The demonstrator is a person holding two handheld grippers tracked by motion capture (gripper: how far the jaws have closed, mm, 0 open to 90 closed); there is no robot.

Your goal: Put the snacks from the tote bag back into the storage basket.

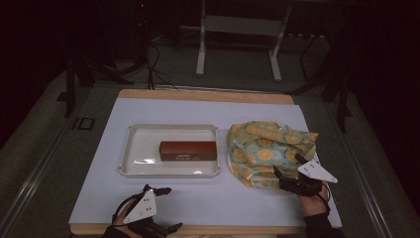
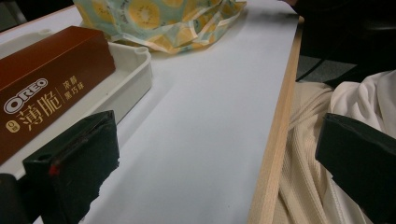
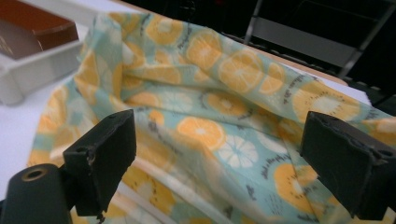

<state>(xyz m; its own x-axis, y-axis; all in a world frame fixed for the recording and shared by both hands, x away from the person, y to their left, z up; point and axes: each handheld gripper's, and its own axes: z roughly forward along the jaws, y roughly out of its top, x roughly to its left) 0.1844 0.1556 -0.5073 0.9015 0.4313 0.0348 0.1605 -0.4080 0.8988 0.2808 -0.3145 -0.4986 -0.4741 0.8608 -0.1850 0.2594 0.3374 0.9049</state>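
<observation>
dark floor and metal frame legs lie beyond a pale bench [image 1: 198,198] with a wooden rim. on its right half, close to the near edge, sits a crumpled fruit-print cloth [image 1: 267,148], its bulk stretching from the near edge toward the far right corner. the right tongs [image 1: 289,171], jaws wide apart and empty, hover at the cloth's near right edge, pointing into it, so this hand is by far the nearer. the left tongs [image 1: 167,208], also spread and empty, wait at the near left edge, beside a white tray [image 1: 130,148] holding a brown biscuit box [image 1: 188,150].

Wide-apart jaws frame the fruit-print cloth [image 3: 205,112], with a brown box [image 3: 32,28] in the white tray [image 3: 28,70] behind
</observation>
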